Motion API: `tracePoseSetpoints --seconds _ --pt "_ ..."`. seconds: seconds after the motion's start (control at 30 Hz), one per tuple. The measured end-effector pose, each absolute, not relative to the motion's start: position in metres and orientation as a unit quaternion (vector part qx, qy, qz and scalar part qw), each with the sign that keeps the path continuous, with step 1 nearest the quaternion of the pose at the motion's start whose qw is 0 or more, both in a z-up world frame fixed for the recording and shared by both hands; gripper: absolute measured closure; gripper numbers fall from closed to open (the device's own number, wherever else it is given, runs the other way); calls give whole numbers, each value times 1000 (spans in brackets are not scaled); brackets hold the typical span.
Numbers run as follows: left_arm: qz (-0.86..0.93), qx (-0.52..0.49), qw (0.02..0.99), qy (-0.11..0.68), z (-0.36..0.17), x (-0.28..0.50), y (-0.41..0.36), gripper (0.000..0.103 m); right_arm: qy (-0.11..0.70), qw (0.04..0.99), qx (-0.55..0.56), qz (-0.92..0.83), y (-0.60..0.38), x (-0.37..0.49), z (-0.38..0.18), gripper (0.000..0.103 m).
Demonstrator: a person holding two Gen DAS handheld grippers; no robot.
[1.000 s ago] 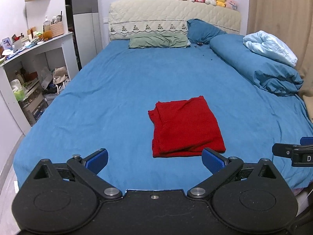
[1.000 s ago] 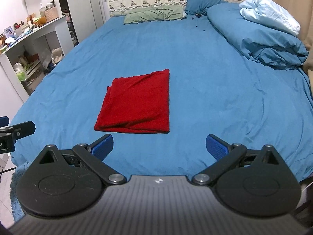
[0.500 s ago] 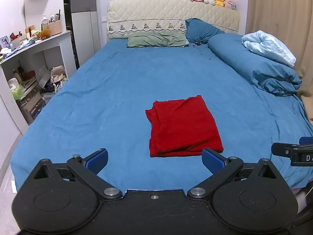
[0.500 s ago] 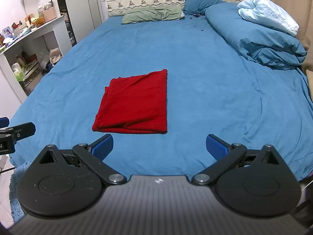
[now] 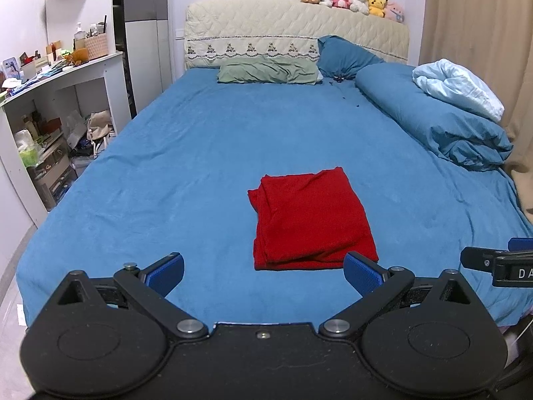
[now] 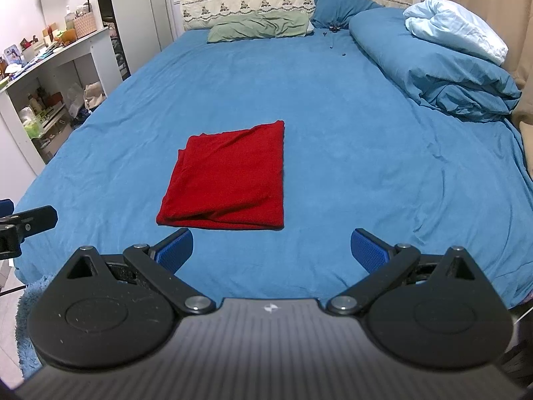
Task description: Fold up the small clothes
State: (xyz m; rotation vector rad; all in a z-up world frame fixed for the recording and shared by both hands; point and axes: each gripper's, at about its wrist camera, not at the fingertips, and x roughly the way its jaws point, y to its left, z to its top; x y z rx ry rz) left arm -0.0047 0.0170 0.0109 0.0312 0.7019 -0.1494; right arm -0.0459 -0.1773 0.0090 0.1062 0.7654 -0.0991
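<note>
Both tools pulled back slightly from red cloth [image 5: 313, 220], left tool [image 5: 263, 271] and right tool [image 6: 271, 248] released, empty; cloth lies folded on bed [image 5: 200, 166]; fold likely finished.

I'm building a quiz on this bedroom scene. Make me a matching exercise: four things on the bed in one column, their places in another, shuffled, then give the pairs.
Things:
1. red folded garment
2. green pillow
3. plush toys
4. pale blue blanket

Places:
A. in a row on top of the headboard
B. on the rolled blue duvet at the right side
C. flat against the foot of the headboard
D. on the blue sheet, just ahead of the open tongs

Pairs: 1-D, 2-C, 3-A, 4-B
</note>
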Motion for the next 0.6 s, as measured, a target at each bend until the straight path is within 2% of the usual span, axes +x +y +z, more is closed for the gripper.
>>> tracePoseSetpoints --seconds 0.6 --pt "-75 10 937 340 13 -6 17 0 372 925 50 -50 -176 -46 10 0"
